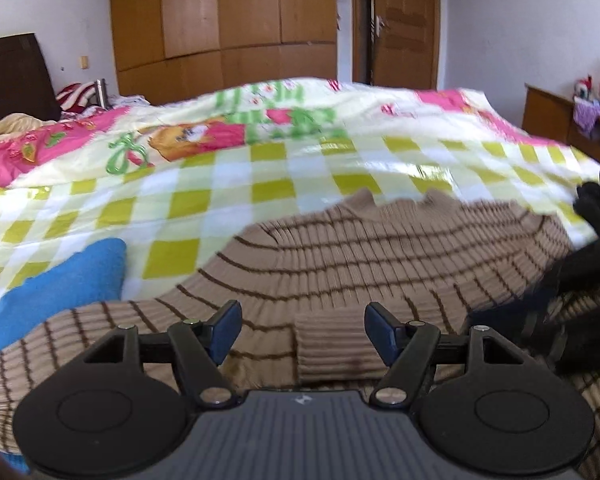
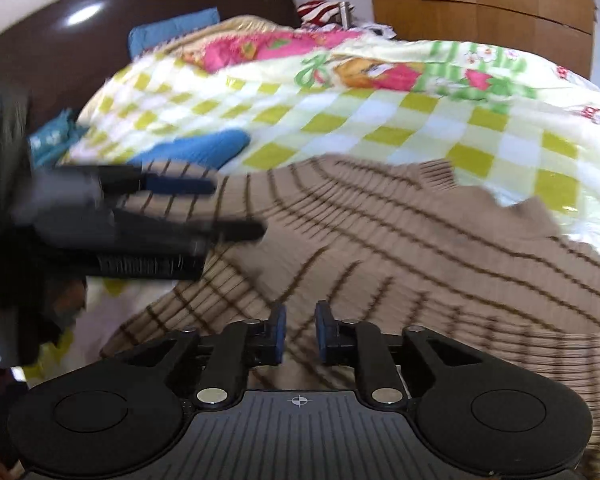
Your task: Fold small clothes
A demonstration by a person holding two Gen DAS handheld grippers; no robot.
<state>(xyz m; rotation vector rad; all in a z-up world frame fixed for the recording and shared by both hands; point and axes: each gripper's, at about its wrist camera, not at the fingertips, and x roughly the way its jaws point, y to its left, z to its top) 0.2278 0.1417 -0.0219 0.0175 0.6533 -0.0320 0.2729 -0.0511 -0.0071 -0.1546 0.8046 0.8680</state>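
Tan, brown-striped knit, the sweater (image 1: pixel 380 248) lies spread on the checked quilt (image 1: pixel 260 168), collar at the far edge and its long axis running left to right. The left gripper (image 1: pixel 300 330) hovers wide apart over a folded-in ribbed cuff (image 1: pixel 332 344) directly ahead. The right gripper (image 2: pixel 300 330), fingers narrowly apart and holding nothing, sits over the right body, so the left looks nearer the cuff.

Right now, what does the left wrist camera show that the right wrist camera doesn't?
Only the left wrist view shows the door, the side cabinet and the sweater's cuff between the open left gripper. Only the right wrist view shows the headboard and the right gripper, nearly closed. Both share the striped sweater, checked quilt, blue cloth and wardrobe.
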